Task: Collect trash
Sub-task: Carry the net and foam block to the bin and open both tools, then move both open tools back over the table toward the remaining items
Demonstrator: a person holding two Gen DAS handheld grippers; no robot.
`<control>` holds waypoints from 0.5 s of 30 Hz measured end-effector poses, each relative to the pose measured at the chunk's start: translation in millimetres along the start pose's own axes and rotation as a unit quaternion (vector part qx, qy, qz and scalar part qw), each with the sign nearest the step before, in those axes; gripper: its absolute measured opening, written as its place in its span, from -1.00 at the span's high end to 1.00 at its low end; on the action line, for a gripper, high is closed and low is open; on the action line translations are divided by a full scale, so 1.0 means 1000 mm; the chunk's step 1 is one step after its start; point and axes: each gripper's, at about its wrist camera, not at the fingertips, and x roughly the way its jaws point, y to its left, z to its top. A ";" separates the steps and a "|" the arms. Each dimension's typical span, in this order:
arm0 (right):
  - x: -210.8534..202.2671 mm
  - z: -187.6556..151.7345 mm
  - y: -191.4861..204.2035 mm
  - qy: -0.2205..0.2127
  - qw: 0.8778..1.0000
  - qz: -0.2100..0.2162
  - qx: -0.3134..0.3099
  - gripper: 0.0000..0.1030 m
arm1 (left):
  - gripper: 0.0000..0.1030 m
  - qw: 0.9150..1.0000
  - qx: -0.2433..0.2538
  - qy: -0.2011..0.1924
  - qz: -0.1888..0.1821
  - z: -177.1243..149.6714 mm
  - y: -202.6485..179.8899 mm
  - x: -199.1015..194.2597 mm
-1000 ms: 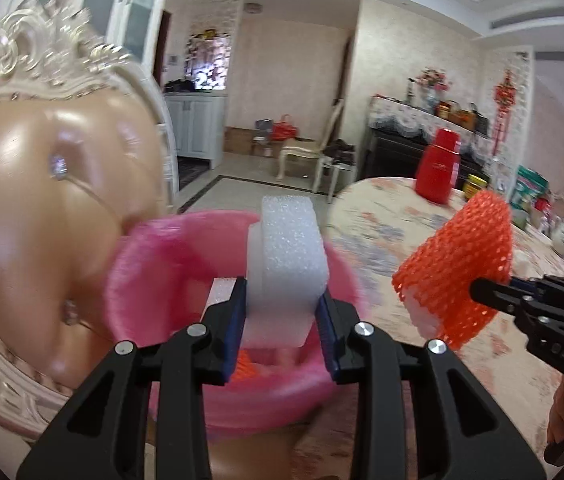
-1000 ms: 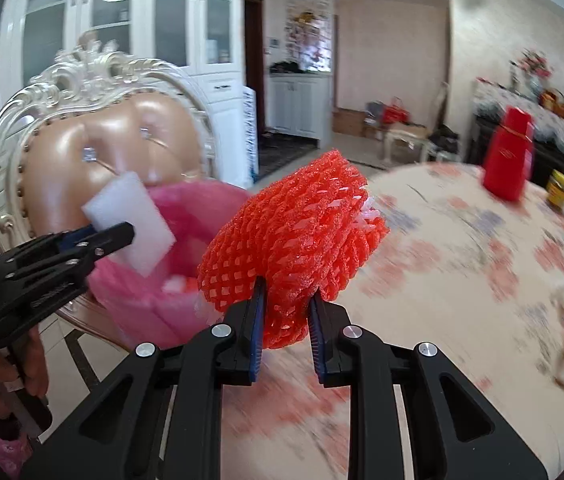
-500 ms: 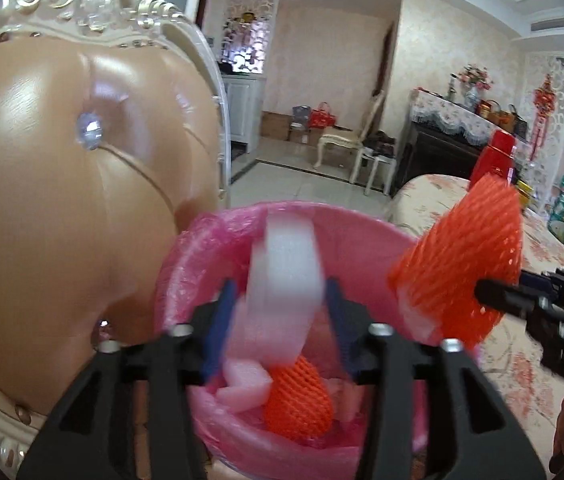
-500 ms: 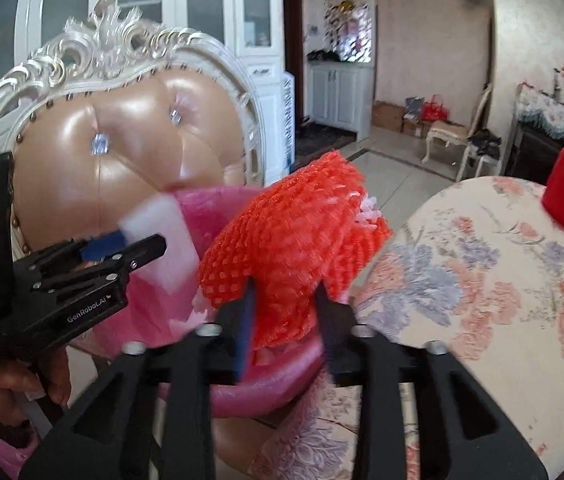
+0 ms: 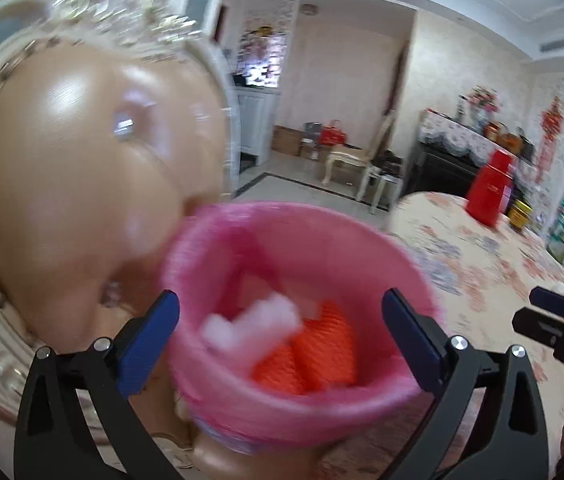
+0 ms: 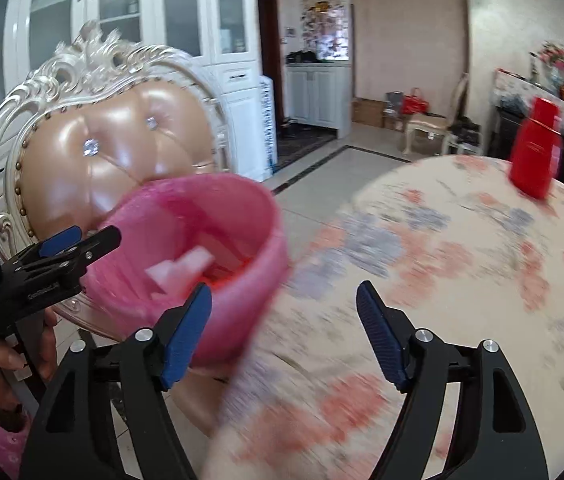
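Floral table point(image 6: 462, 264), pink bin point(image 5: 298, 264), left gripper point(image 5: 282, 332) and right gripper point(image 6: 284, 332) angled downward, jaws opening, empty.

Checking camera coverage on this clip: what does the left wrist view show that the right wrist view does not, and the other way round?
Only the left wrist view looks down into the pink bin, showing orange foam nets under a white foam piece. Only the right wrist view shows the hand holding the left gripper and the white cabinets. Both share the bin, the tufted chair, the floral table, the red container, and both grippers with jaws opening, nothing between them.
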 end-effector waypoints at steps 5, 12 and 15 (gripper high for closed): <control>-0.049 -0.028 -0.049 -0.013 0.998 -0.053 0.033 -0.53 | -0.90 0.995 0.061 0.006 -0.074 -0.006 -0.075 -0.010; -0.132 -0.082 -0.139 -0.033 0.983 -0.146 0.109 -0.53 | -0.90 0.970 0.136 0.033 -0.199 -0.021 -0.207 -0.027; -0.167 -0.106 -0.178 -0.042 0.971 -0.188 0.140 -0.55 | -0.90 0.958 0.154 0.047 -0.238 -0.030 -0.263 -0.031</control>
